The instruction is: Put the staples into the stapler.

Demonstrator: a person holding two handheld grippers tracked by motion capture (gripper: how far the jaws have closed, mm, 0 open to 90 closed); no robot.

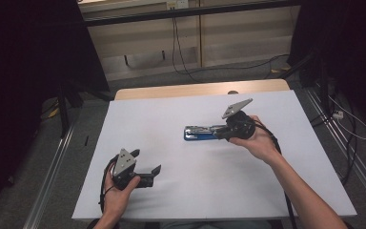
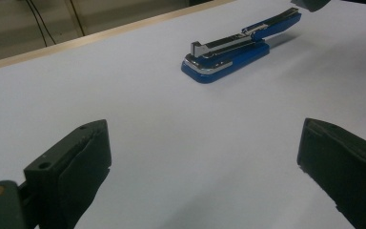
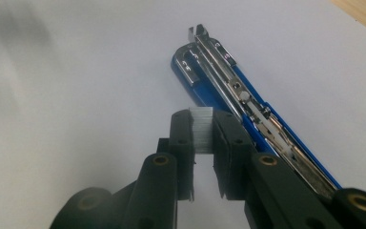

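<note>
- High view: the right gripper [image 1: 225,132] is held in the person's right hand [image 1: 259,140] over the middle of the white surface [image 1: 195,191], its front end right at the rear end of the blue stapler [image 1: 198,133]; its jaws are hard to make out from here
- The stapler lies flat on the surface, lengthwise left to right, a little right of centre
- The left gripper [image 1: 147,167] is held in the left hand [image 1: 116,195] near the front left edge of the surface, well apart from the stapler, jaws spread wide with nothing between them
- Left gripper view: the two black jaws stand far apart at the bottom corners, bare white surface between them; the stapler [image 2: 233,52] lies farther off, its blue top arm raised off the base so the metal staple channel shows
- Right gripper view: the right gripper [image 3: 202,129] has its jaws drawn close and clamped on a small silver strip of staples [image 3: 202,129], which stands between the pads
- Just beside and beyond it lies the open stapler [image 3: 219,81], its metal channel exposed and running away from the camera
</note>
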